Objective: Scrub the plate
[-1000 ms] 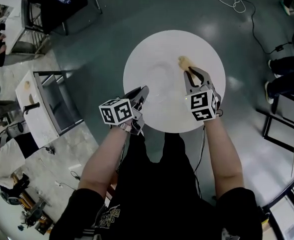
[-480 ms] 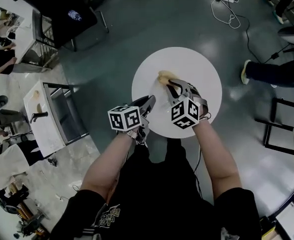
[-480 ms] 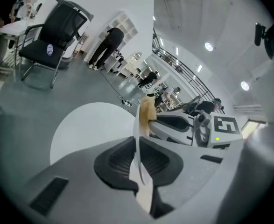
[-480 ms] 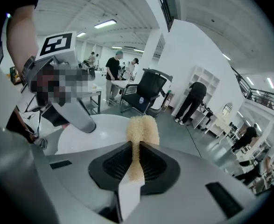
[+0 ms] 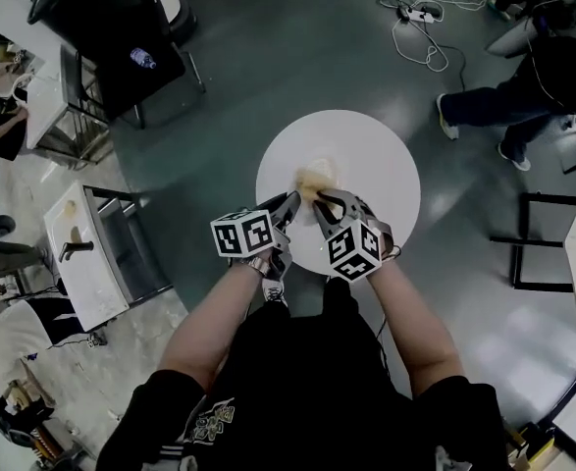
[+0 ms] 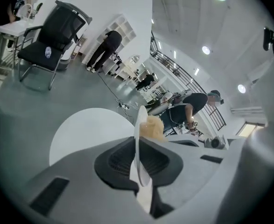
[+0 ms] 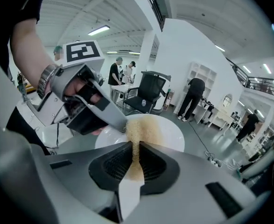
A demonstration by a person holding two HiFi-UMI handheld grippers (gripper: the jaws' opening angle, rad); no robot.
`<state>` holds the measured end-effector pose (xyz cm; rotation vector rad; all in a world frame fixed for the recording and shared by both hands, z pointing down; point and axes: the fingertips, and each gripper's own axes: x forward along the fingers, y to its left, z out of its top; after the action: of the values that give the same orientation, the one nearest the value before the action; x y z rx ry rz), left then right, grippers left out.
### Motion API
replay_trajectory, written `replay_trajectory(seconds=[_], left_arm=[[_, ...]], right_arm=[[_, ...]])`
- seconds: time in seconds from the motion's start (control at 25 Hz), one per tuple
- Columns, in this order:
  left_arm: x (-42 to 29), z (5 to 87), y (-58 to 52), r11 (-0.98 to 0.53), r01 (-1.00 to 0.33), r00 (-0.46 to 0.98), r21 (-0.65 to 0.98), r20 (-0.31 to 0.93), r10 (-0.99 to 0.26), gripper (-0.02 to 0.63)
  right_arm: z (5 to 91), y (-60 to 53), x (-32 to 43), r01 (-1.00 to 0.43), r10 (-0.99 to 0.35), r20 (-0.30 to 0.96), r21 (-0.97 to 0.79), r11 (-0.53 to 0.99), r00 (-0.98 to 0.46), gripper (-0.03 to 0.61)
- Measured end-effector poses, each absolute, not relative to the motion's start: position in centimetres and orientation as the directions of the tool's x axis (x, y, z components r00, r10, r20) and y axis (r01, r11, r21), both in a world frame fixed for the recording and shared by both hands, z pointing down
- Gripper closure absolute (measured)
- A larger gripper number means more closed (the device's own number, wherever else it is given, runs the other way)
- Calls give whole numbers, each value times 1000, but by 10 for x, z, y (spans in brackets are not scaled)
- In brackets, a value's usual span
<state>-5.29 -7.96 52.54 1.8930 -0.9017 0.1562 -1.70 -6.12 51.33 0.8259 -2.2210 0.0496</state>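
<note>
The round tabletop (image 5: 376,155) in front of you is plain matte white, and the floor (image 5: 268,57) around it is a glossy grey-green. Your left gripper (image 5: 289,201) and right gripper (image 5: 321,202) are both light grey with black ribbed pads. Over the tabletop's near edge, the left cube (image 5: 242,234) and right cube (image 5: 354,250) are white, printed with black square markers. The plate (image 6: 137,139) is plain white, without pattern. The sponge (image 5: 316,176), above the tabletop's middle, is a speckled tan-yellow. Your shirt (image 5: 307,381) is black with a pale print. Beyond the tabletop, the chair (image 5: 121,37) is black.
</note>
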Motion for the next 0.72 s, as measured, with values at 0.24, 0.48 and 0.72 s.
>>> replay_trajectory(seconds=[0.24, 0.48, 0.72], left_arm=[[-63, 510, -88, -221, -638, 703, 737, 442, -557, 588], [-76, 505, -89, -219, -636, 700, 740, 434, -567, 589], [-82, 500, -85, -269, -641, 718, 719, 439, -540, 589]], right_arm=[[506, -30, -35, -599, -513, 676, 132, 790, -529, 525], [496, -10, -46, -578, -501, 677, 136, 805, -539, 526], [493, -8, -54, -572, -495, 691, 144, 808, -526, 526]])
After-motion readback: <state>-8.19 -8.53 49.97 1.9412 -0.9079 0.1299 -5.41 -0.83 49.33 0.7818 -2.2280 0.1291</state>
